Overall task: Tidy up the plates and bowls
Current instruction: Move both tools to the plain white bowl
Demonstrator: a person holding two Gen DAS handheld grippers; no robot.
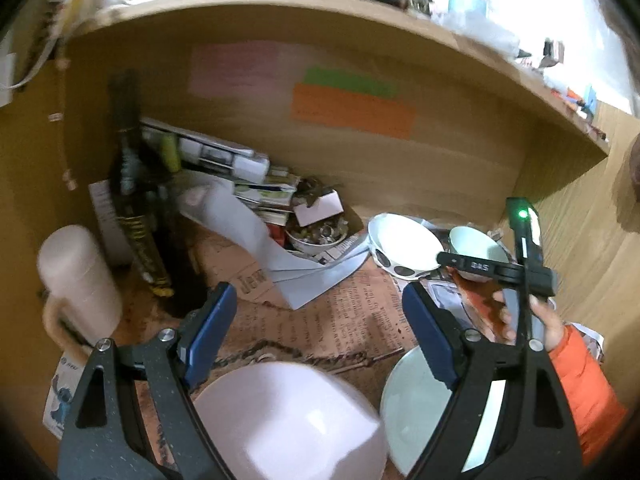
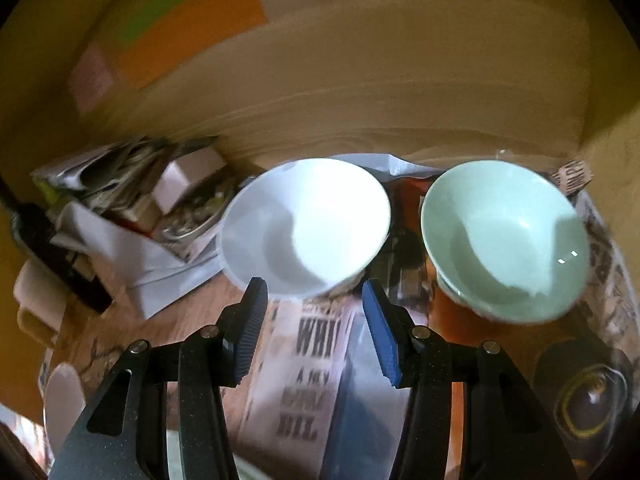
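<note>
Left wrist view: the blue-padded fingers [image 1: 212, 336] of the left gripper [image 1: 320, 320] stand wide apart with nothing between them; only newspaper [image 1: 340, 320] lining the desk [image 1: 580, 272] shows in the gap. Directly below the gripper sit a pale pink bowl [image 1: 292, 420] and, just beside it to the right, a pale green plate [image 1: 416, 412], partly hidden behind the right finger. Further back, near the rear panel, a white bowl with dark oval marks [image 1: 404, 248] stands just beside a pale green bowl [image 1: 476, 248]. The right gripper [image 1: 480, 267], seen side-on, reaches in over that green bowl, held by a hand [image 1: 544, 320] in an orange sleeve [image 1: 588, 392]. A dark bottle [image 1: 136, 200], a cream flask [image 1: 76, 280] and a heap of papers [image 1: 240, 184] occupy the left corner.

Right wrist view: the right gripper's [image 2: 316, 320] fingers [image 2: 250, 336] are partly open and grip nothing; printed newspaper [image 2: 308, 380] lies beneath the gap. The white bowl [image 2: 304, 228] sits upright just ahead of the fingertips, its near rim close to the left finger; contact cannot be determined. The pale green bowl [image 2: 504, 240] stands to its right, apart from it. The frame is motion-blurred.
</note>
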